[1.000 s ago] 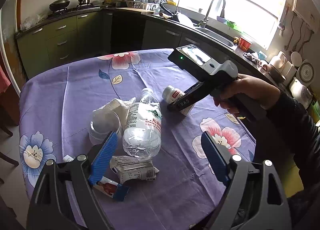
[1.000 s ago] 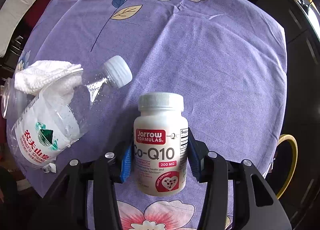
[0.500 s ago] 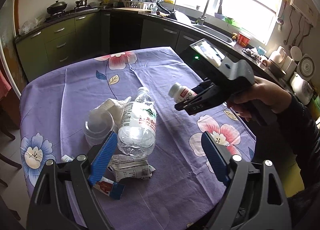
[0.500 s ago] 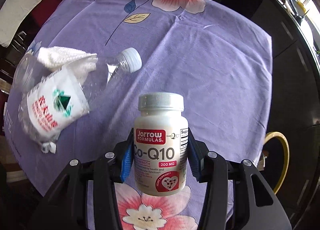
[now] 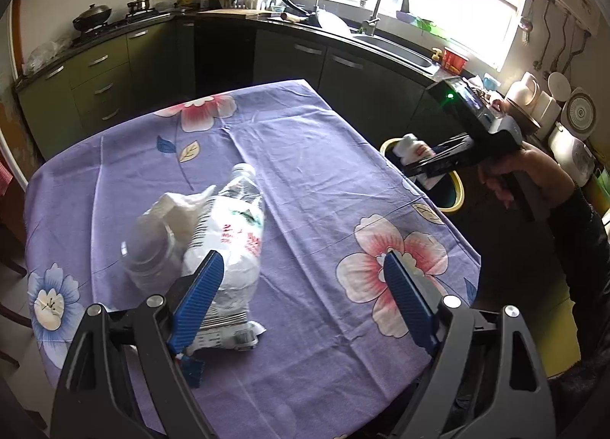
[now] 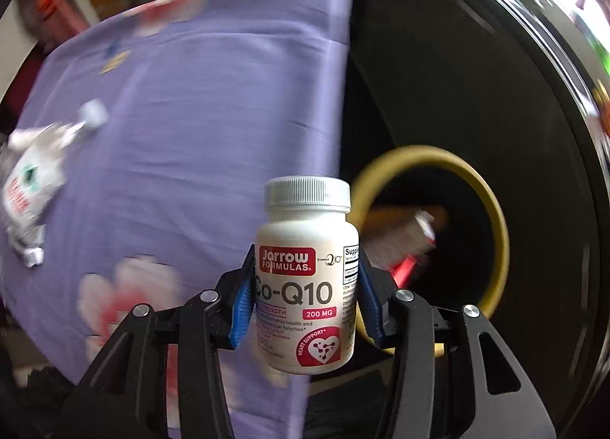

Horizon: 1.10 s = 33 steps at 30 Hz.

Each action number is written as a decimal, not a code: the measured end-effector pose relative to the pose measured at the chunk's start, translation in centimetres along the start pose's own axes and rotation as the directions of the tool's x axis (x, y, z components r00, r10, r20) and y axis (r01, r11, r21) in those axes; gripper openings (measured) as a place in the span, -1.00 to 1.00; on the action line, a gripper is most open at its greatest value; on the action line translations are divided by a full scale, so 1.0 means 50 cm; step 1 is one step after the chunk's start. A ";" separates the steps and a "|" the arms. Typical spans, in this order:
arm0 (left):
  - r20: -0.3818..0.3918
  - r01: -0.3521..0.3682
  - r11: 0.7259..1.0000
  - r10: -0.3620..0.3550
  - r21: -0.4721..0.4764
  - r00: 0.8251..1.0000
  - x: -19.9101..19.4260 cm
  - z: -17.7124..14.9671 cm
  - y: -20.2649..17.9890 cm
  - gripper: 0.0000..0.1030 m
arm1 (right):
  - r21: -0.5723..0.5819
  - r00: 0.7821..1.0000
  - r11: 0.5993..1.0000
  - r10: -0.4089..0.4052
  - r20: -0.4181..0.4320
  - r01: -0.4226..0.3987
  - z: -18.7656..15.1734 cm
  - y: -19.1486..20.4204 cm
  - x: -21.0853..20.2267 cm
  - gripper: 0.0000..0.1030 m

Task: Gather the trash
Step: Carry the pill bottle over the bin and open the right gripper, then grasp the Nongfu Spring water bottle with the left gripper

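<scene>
Two grippers: right gripper [image 6: 305, 301] clamps pill bottle [image 6: 307, 275] beside floral tablecloth [image 5: 305, 172]; left gripper [image 5: 305, 294] wide.

The white pill bottle [image 6: 307, 278] clamped between the right gripper [image 6: 305, 299] fingers reads "Jarrow FORMULAS" on a red patch, then "Co-Q10", "200 MG" and "HEART SUPPORT". Left of the fingers, the water bottle [image 6: 26, 187] label carries red characters too blurred to read
</scene>
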<state>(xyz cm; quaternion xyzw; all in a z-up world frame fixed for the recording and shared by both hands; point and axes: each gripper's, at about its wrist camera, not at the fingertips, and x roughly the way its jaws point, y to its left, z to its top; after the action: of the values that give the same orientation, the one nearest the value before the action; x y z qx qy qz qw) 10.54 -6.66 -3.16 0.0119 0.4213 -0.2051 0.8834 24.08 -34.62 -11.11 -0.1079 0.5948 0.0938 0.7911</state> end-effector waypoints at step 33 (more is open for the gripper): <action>-0.132 -0.017 0.998 0.025 0.057 0.991 0.084 0.038 0.033 0.58 | 0.129 0.996 0.991 0.037 0.079 -0.047 -0.077 -0.093 -0.016 0.25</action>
<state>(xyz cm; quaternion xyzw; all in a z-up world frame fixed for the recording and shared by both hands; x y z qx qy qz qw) 14.92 -7.02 -5.33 0.0548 0.4732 -0.2061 0.8548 21.63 -40.19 -11.12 -0.0396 0.5712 0.0756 0.8164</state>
